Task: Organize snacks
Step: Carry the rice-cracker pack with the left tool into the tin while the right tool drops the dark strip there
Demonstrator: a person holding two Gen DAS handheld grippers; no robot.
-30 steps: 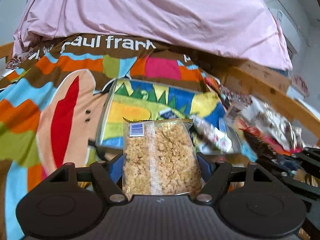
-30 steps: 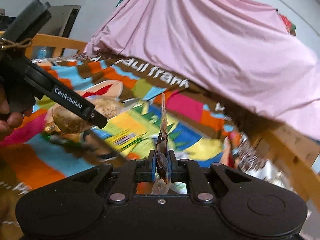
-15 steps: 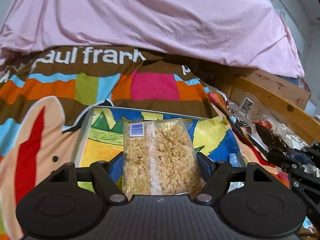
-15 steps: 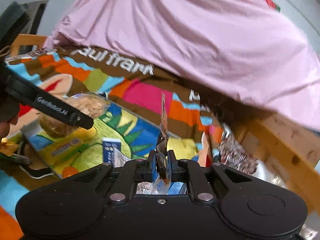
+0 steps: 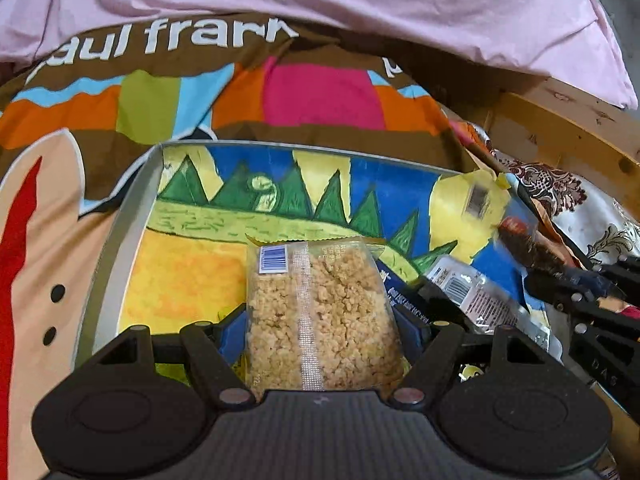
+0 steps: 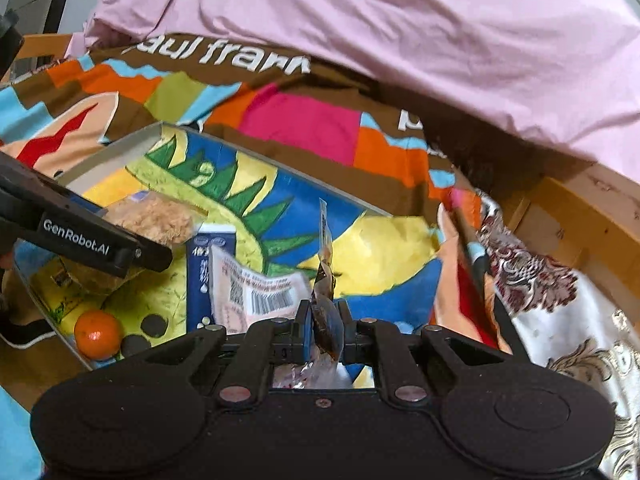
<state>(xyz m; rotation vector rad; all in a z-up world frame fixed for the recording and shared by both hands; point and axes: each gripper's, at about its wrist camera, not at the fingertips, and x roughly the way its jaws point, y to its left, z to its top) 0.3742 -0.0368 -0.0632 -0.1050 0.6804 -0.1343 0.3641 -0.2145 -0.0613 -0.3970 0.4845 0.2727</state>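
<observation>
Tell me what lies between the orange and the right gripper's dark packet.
In the right wrist view, a blue carton and a barcoded packet lie between the orange and the dark packet clamped in the right gripper.

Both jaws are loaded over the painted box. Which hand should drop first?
Left, probably: the left gripper holds the clear packet of beige crumbly snack above bare floor of the colourful painted box.

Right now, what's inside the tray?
The tray holds an orange, a blue carton, a barcoded packet and two dark discs. The grippers hide the near part.
</observation>
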